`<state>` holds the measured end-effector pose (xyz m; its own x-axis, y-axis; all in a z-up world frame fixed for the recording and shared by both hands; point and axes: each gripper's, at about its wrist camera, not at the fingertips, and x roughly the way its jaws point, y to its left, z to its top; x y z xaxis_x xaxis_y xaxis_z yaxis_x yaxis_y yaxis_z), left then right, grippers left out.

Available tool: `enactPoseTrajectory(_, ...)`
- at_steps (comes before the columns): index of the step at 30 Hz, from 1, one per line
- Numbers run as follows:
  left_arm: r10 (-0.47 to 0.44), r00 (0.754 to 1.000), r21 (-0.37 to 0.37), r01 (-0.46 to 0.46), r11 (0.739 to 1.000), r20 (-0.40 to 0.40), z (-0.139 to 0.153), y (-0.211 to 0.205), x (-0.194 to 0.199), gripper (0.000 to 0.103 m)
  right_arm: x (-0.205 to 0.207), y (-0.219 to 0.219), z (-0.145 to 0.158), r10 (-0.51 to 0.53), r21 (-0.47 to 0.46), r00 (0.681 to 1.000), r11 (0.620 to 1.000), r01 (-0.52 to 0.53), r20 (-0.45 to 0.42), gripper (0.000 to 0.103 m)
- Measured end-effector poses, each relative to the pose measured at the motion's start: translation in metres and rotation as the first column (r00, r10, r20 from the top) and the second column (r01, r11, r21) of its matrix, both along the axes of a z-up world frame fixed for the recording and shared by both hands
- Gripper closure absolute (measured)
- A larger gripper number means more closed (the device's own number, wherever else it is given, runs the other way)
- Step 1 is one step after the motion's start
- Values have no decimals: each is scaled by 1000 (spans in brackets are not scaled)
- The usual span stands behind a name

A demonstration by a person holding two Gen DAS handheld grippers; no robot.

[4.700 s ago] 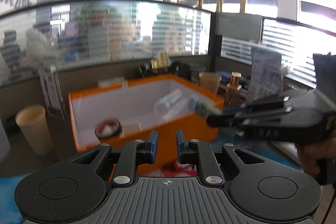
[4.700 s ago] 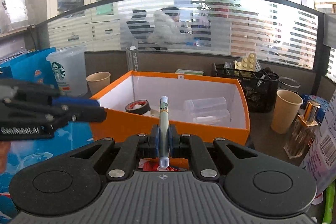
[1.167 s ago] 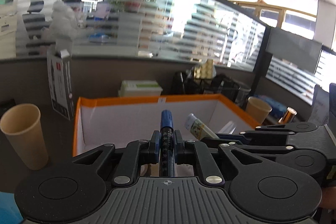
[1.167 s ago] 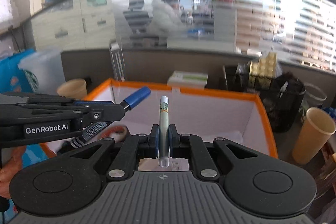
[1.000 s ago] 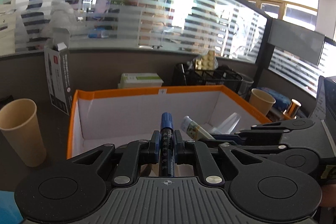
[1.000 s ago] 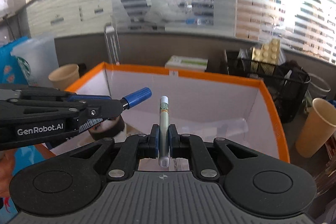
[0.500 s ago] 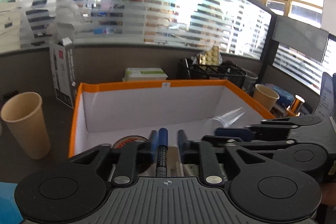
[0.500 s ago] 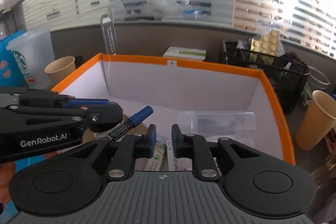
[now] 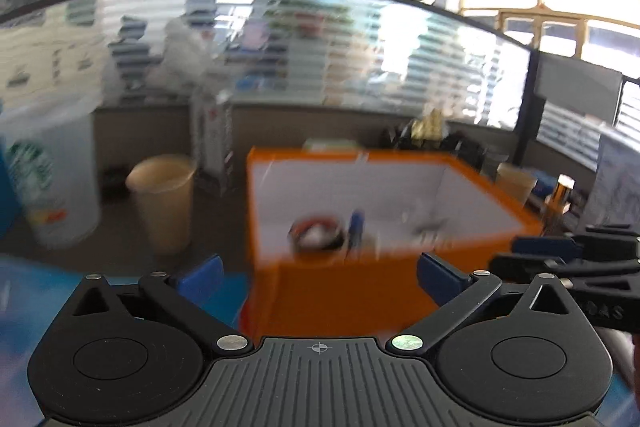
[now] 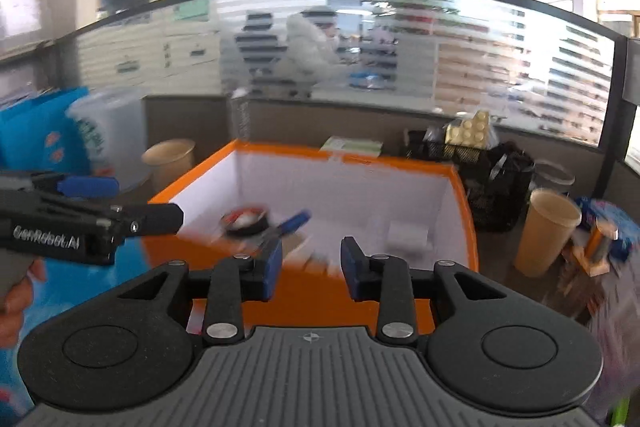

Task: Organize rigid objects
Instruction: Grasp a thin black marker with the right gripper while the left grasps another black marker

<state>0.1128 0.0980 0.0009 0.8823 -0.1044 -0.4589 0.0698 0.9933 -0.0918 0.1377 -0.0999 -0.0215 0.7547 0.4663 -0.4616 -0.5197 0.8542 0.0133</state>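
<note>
Both of your tongs stood empty in front of the orange box (image 10: 308, 291). Your left tongs (image 9: 318, 273) gaped wide and were opening, nothing between the pads. Your right tongs (image 10: 311, 267) were parted and opening too, nothing between them. Inside the box lay the blue-capped marker (image 10: 290, 223), just beside the tape roll (image 10: 245, 219). Left of the box stood a paper cup (image 9: 164, 201).

**Count of items in view**

One orange box (image 10: 460, 195) ahead of the jaws. Inside it: one tape roll (image 10: 246, 221), one blue-capped marker (image 10: 292, 221), one clear plastic piece (image 10: 406, 235), blurred. Paper cups: two, one left (image 10: 170, 163) of the jaws, one right (image 10: 546, 239). One large clear cup (image 9: 52, 179), far left. Grippers: two.
</note>
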Motion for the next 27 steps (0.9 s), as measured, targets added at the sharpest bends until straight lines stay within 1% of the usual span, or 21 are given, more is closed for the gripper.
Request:
enactPoseTrajectory(3, 46, 998, 10, -45, 999, -37, -17, 5, -25, 0, -20, 3, -29, 35, -53, 997, 998, -39, -68, 73)
enactPoseTrajectory(7, 89, 994, 29, -87, 996, -64, -32, 6, -50, 0, -32, 9, -67, 45, -142, 989, 988, -65, -140, 73)
enactPoseTrajectory(8, 104, 992, 41, -101, 994, -73, -36, 5, -55, 0, -34, 9, -76, 44, -156, 986, 985, -69, -158, 73)
enactPoseTrajectory(9, 116, 989, 51, -112, 992, -89, -40, 4, -58, 0, -36, 7, -81, 42, -146, 988, 987, -64, -149, 74)
enactPoseTrajectory(11, 126, 985, 63, -120, 991, -116, -46, 4, -64, 0, -36, 2, -83, 38, -123, 989, 991, -56, -142, 74)
enactPoseTrajectory(13, 139, 981, 75, -130, 989, -137, -50, 2, -71, 0, -37, 1, -84, 29, -119, 990, 992, -45, -134, 89)
enactPoseTrajectory(15, 142, 978, 87, -130, 988, -151, -53, -2, -78, 0, -40, 0, -86, 32, -108, 993, 993, -45, -115, 93)
enactPoseTrajectory(19, 178, 967, 143, -153, 978, -180, -58, -15, -92, 0, -44, 0, -88, 32, -106, 995, 993, -43, -98, 94)
enactPoseTrajectory(21, 193, 958, 168, -159, 973, -210, -63, -23, -95, 0, -44, -3, -89, 30, -91, 994, 995, -39, -100, 94)
enactPoseTrajectory(23, 172, 952, 161, -134, 978, -254, -70, -31, -93, 0, -45, -5, -90, 29, -82, 995, 996, -37, -100, 93)
enactPoseTrajectory(25, 133, 953, 125, -102, 987, -273, -77, -36, -91, 0, -46, -7, -90, 27, -71, 995, 997, -34, -99, 93)
enactPoseTrajectory(27, 109, 964, 120, -82, 989, -242, -84, -43, -92, 0, -48, -9, -91, 25, -65, 995, 997, -31, -98, 93)
